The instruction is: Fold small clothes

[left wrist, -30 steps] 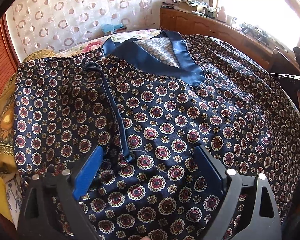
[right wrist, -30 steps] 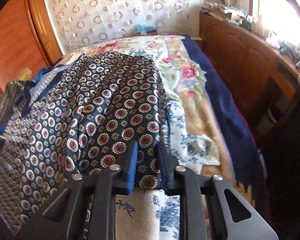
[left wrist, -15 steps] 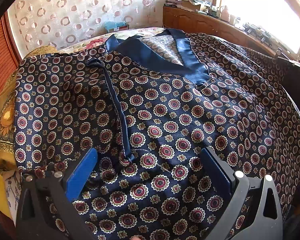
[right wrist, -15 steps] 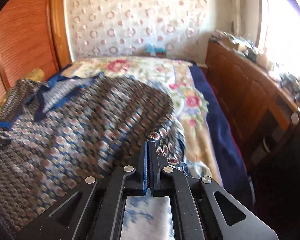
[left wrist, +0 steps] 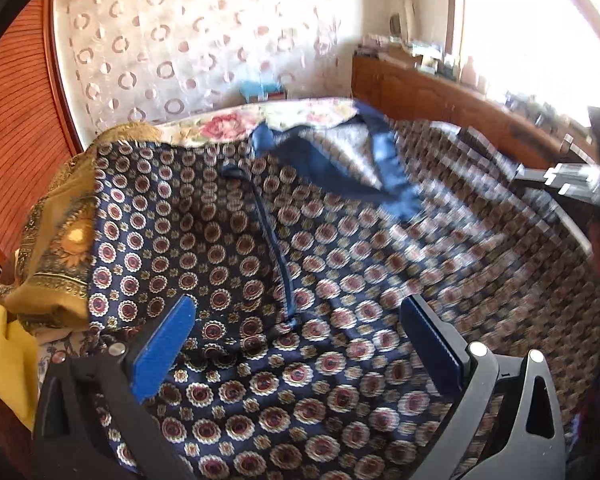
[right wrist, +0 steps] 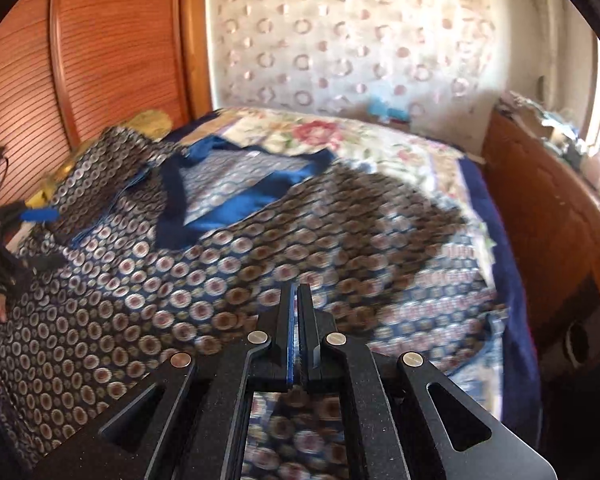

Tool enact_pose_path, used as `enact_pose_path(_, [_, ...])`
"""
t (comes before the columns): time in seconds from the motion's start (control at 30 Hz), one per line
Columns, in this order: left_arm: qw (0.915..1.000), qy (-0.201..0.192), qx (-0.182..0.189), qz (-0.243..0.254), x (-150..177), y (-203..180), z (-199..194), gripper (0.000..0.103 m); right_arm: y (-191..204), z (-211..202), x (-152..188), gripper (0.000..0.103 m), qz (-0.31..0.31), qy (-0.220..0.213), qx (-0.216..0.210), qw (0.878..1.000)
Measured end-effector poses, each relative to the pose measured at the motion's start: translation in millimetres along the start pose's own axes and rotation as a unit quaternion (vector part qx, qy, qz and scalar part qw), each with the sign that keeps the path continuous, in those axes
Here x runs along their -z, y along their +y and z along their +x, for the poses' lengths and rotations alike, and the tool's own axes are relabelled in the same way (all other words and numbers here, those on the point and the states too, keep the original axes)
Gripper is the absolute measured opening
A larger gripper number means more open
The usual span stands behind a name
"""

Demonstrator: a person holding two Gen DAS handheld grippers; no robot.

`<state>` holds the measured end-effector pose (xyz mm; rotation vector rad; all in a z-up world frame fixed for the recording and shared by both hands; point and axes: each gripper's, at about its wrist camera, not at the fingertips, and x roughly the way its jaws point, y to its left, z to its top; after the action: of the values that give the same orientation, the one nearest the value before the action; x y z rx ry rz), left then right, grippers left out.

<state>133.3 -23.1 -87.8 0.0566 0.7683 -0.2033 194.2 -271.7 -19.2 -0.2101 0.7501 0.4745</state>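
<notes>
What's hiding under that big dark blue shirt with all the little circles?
Under the dark blue circle-patterned shirt lies a flowery bedspread, showing at the far end. Whatever else lies beneath is covered.

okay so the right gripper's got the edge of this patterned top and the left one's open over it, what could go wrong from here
Only a thin edge of the patterned top sits in the shut right gripper, so it may slip out during the fold. The open left gripper pins nothing, so the whole garment could drag across the floral bedspread. The loose blue strap could bunch inside the fold.
</notes>
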Motion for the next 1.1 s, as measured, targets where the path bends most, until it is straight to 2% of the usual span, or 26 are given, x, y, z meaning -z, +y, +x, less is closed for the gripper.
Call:
enact_pose_path(0.1, [0.9996, -0.022, 0.017, -0.003, -1.5, -3.0, -19.8, 0.103, 4.9, 5.2, 3.6, 0.000, 0.004, 0.012, -0.010, 1.000])
enact_pose_path(0.2, [0.9987, -0.040, 0.031, 0.000, -2.0, -10.3, -36.6, 0.103, 0.6, -4.6, 5.1, 0.002, 0.012, 0.005, -0.003, 1.000])
enact_pose_path(0.27, [0.9979, -0.048, 0.044, -0.003, -1.8, -15.0, -45.8, 0.103, -8.4, -17.8, 4.3, 0.011, 0.023, -0.008, 0.009, 1.000])
enact_pose_path(0.33, [0.9973, -0.054, 0.051, -0.002, -3.0, -21.5, -51.9, 0.103, -21.0, -29.9, 2.1, 0.040, 0.036, -0.021, 0.032, 0.999])
enact_pose_path(0.4, [0.9969, -0.058, 0.053, 0.003, -3.3, -27.6, -56.3, 0.103, -39.7, -41.2, 1.5, 0.047, 0.053, -0.032, 0.057, 0.996])
enact_pose_path(0.47, [0.9965, -0.061, 0.058, 0.005, -2.2, -32.2, -59.1, 0.103, -62.7, -46.7, 5.1, 0.047, 0.077, -0.025, 0.082, 0.993])
enact_pose_path(0.63, [0.9959, -0.059, 0.069, 0.003, 2.8, -40.4, -57.4, 0.103, -99.5, -38.4, 22.0, 0.047, 0.118, 0.009, 0.108, 0.987])
enact_pose_path(0.9, [0.9957, -0.052, 0.076, 0.008, 8.0, -49.8, -52.7, 0.103, -112.9, -3.6, 42.0, 0.047, 0.171, 0.064, 0.069, 0.981])
enact_pose_path(0.97, [0.9956, -0.051, 0.078, 0.009, 9.2, -51.2, -52.1, 0.103, -108.6, -0.3, 41.3, 0.047, 0.163, 0.064, 0.079, 0.981])
enact_pose_path(1.0, [0.9956, -0.050, 0.079, 0.009, 9.7, -51.5, -51.7, 0.103, -107.1, 1.3, 39.7, 0.046, 0.158, 0.066, 0.083, 0.982])
enact_pose_path(1.07, [0.9955, -0.048, 0.081, 0.007, 10.5, -51.6, -50.5, 0.103, -104.3, 4.6, 37.5, 0.035, 0.150, 0.069, 0.089, 0.982])
enact_pose_path(1.1, [0.9955, -0.048, 0.081, 0.007, 10.9, -51.7, -50.3, 0.103, -101.8, 6.7, 35.0, 0.024, 0.140, 0.070, 0.093, 0.983])
